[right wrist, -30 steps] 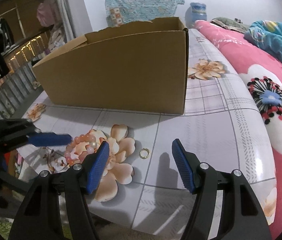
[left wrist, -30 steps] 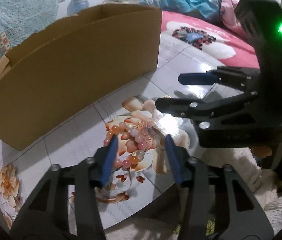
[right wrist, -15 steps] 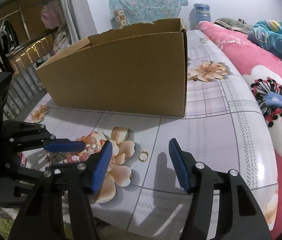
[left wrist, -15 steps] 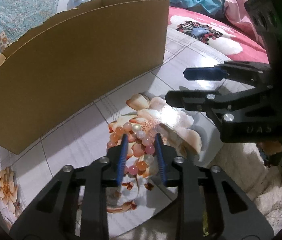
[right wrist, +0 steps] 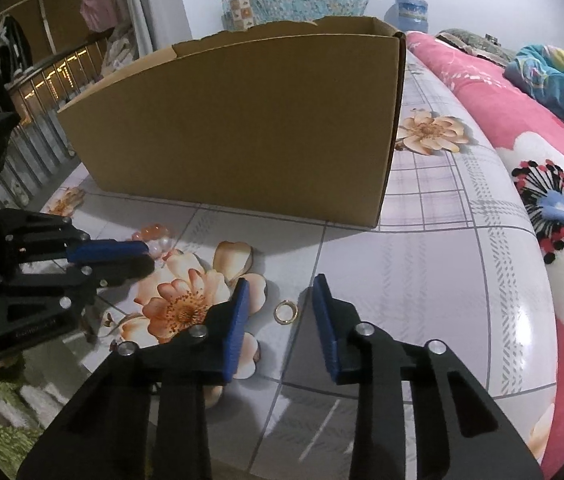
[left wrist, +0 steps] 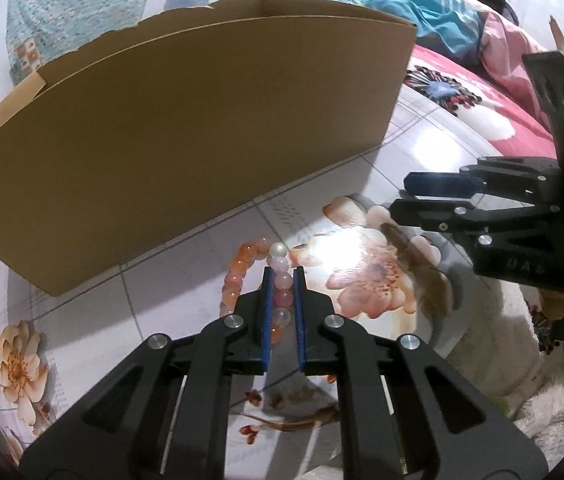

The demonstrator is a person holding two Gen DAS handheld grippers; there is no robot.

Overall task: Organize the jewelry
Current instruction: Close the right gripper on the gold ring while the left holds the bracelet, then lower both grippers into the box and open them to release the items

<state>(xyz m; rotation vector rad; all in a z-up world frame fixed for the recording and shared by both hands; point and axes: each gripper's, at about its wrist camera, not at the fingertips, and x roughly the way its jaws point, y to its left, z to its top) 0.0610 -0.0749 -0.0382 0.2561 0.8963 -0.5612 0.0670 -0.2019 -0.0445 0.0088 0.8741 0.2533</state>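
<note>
A bead bracelet (left wrist: 242,268) of pink, orange and white beads lies on the flowered tabletop. My left gripper (left wrist: 282,276) is shut on one side of the bracelet, with the beads between its blue pads. In the right wrist view the bracelet (right wrist: 154,236) shows beside the left gripper (right wrist: 138,254). A small gold ring (right wrist: 286,312) lies flat on the table. My right gripper (right wrist: 280,292) is open, its blue pads on either side of the ring and apart from it. The right gripper (left wrist: 402,196) also shows in the left wrist view.
A large open cardboard box (right wrist: 250,128) stands on the table just behind the jewelry, also seen in the left wrist view (left wrist: 186,128). A bed with a pink flowered blanket (right wrist: 542,168) runs along the right. The table's front edge is close below both grippers.
My left gripper has closed from wide open onto the bead bracelet. My right gripper has moved forward and down so the ring now lies between its pads, which have narrowed somewhat.
</note>
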